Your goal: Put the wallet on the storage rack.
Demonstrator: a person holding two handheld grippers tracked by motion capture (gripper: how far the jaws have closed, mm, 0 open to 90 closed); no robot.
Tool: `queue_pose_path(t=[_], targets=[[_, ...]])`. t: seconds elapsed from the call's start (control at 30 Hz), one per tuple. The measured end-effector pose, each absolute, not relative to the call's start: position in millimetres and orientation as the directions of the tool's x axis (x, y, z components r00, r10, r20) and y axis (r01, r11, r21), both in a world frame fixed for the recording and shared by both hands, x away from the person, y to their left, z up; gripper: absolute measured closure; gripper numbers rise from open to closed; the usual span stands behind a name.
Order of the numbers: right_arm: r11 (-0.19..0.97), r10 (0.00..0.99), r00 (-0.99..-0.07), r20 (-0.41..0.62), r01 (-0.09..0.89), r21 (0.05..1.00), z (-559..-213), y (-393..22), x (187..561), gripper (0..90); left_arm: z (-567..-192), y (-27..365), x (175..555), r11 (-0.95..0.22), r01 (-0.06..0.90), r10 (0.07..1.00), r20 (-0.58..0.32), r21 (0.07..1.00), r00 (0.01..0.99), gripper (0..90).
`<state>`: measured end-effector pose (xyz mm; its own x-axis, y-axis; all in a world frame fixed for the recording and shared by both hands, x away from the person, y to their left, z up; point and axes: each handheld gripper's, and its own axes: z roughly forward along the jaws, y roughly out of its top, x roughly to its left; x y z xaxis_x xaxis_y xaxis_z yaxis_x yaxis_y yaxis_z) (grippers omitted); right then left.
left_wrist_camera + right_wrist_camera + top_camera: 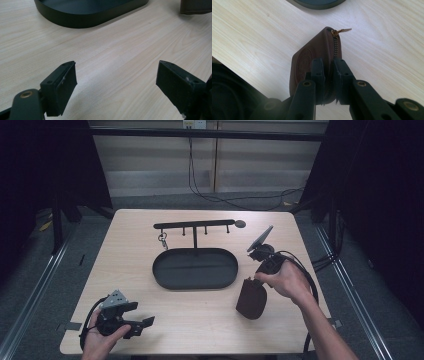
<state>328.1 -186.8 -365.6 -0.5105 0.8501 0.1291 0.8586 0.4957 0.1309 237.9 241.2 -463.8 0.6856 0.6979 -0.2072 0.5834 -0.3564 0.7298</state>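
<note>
Brown pouch (312, 53) hung clamped by its zipped edge in the right gripper (328, 82), seemingly bound for the tray (195, 268), left gripper (116, 87) gaping empty.

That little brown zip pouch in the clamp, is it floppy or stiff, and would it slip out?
The brown pouch probably has some stiffness: it keeps its shape while the right gripper pinches one edge. It looks leather-like, so likely grippy rather than slippery. Probably light, since it hangs without sagging.

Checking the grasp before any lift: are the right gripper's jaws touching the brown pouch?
Touching. The right gripper view shows the right gripper with both jaws pressed against the zipper edge of the brown pouch, no gap on either side.
</note>
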Motion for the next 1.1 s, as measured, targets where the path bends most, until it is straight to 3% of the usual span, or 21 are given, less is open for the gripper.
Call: queue_pose_path(t=[1.1], targets=[[0.502,0.853,-0.516,0.079,0.852,0.146,-332,-182,345,79.9,-462,247,241,-0.324,0.584,0.704,-0.223,0.744,0.674,15.9]])
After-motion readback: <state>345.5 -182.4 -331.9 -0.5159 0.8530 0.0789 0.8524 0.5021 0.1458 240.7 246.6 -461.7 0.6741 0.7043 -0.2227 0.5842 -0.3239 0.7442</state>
